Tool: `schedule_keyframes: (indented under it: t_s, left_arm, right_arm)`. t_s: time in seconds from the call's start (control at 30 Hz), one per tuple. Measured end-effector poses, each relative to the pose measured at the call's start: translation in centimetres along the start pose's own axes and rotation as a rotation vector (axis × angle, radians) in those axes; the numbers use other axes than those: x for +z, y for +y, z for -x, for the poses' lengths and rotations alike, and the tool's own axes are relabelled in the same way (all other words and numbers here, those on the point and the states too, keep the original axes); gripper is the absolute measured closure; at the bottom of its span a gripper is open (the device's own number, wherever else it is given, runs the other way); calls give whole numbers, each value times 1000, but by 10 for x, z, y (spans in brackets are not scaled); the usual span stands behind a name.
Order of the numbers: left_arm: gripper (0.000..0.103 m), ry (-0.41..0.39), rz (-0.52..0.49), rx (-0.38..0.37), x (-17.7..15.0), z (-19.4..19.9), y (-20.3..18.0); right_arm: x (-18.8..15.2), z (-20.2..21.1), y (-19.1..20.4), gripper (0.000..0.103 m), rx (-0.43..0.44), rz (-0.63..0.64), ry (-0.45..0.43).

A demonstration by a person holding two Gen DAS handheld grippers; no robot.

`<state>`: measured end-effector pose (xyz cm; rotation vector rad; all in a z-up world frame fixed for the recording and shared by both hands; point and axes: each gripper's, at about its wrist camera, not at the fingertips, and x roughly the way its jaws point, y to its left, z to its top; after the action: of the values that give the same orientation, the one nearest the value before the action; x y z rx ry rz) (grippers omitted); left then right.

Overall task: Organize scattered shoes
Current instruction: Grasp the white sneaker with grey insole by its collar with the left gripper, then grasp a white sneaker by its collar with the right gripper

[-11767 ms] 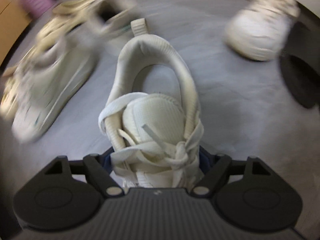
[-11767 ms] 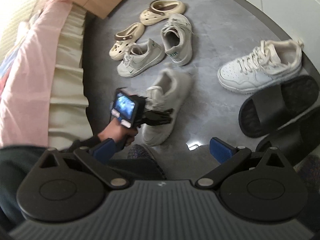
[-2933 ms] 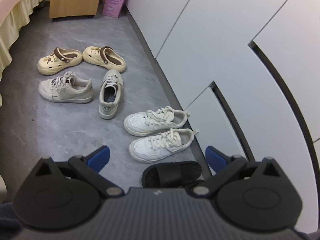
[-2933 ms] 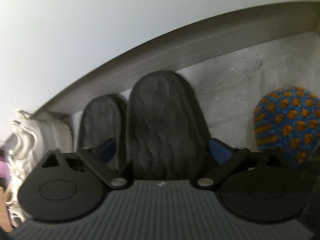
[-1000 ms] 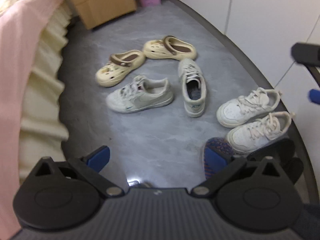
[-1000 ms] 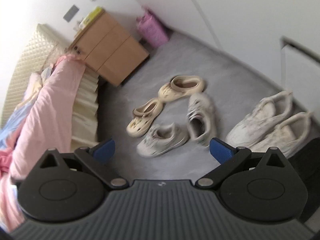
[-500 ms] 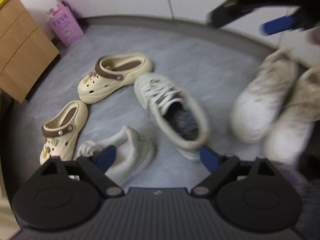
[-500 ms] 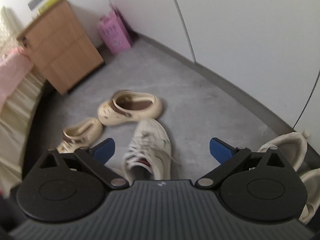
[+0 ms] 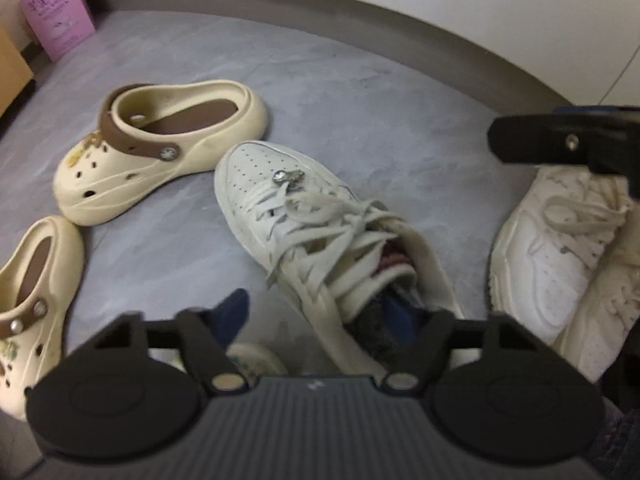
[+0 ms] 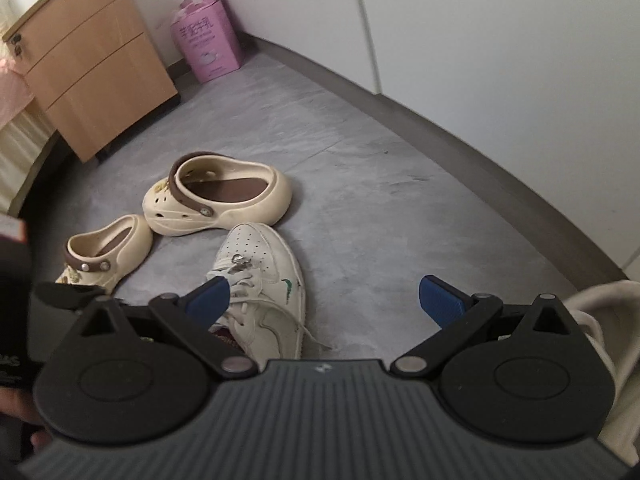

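Observation:
A cream lace-up sneaker [image 9: 304, 216] lies on the grey floor, toe away from me, with a silver charm on its laces. My left gripper [image 9: 316, 314] is low over its heel end. Its jaws are closing across the shoe's left wall, one pad outside it and one in the shoe's mouth, and the outer pad stands clear of the shoe. In the right wrist view the same sneaker [image 10: 260, 280] lies under the left finger of my right gripper [image 10: 326, 300], which is open over bare floor. One of the right gripper's fingers [image 9: 560, 144] shows at the upper right.
Two cream clogs [image 9: 160, 148] [image 9: 32, 300] with brown straps lie to the left. A pair of white sneakers [image 9: 552, 256] sits at the right, and another sneaker's heel [image 9: 252, 356] is under my left gripper. A pink box [image 10: 208, 40] and wooden drawers [image 10: 92, 60] stand by the wall.
Both grippers have dropped close to the floor and moved in on the cream sneaker. The left jaws have narrowed from wide open. The right jaws stay wide.

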<state>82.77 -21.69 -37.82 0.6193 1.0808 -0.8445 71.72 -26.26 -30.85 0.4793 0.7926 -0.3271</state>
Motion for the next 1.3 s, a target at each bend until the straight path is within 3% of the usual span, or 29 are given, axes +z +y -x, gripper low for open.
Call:
schedule_keyframes:
  t_s: [0.03, 0.1, 0.3, 0.37, 0.5, 0.63, 0.73, 0.87, 0.9, 0.93, 1.0, 1.07, 1.17, 1.3]
  left_arm:
    - [41, 21, 4, -9, 1, -7, 1]
    - [64, 72, 23, -29, 1, -24, 5]
    - [73, 154, 140, -73, 3, -42, 20]
    - [75, 190, 230, -96, 6, -45, 30]
    - [73, 249, 503, -205, 7, -55, 58]
    - [68, 236, 657, -318, -1, -59, 67]
    - [67, 250, 682, -371, -7, -60, 67]
    - [67, 244, 594, -316, -22, -50, 57]
    - [60, 241, 580, -302, -27, -47, 55]
    - [55, 220, 582, -313, -34, -41, 55]
    - [31, 131, 610, -371, -45, -19, 58]
    - [16, 20, 608, -361, -56, 9, 63]
    - [14, -129, 590, -292, -76, 45, 75]
    - [13, -214, 620, -177, -116, 72, 100]
  right_arm:
    - [1, -5, 2, 0, 0, 3, -1]
    - [4, -12, 3, 0, -4, 8, -1]
    - [7, -32, -1, 0, -48, -43, 31]
    - [10, -32, -4, 0, -60, -72, 33]
    - [17, -24, -8, 0, -97, -89, -28]
    - [19, -15, -14, 0, -130, -115, -67]
    - [16, -13, -16, 0, -136, -123, -60]
    - [11, -13, -14, 0, -94, -103, -28]
    - [11, -13, -13, 0, -83, -96, -21]
    - [10, -14, -12, 0, -71, -89, -15]
    - [7, -15, -8, 0, -54, -73, -5]
    - [5, -16, -5, 0, -42, -57, 3]
    - [4, -19, 0, 0, -29, -50, 18]
    - [-2, -27, 16, 0, 85, 3, 83]
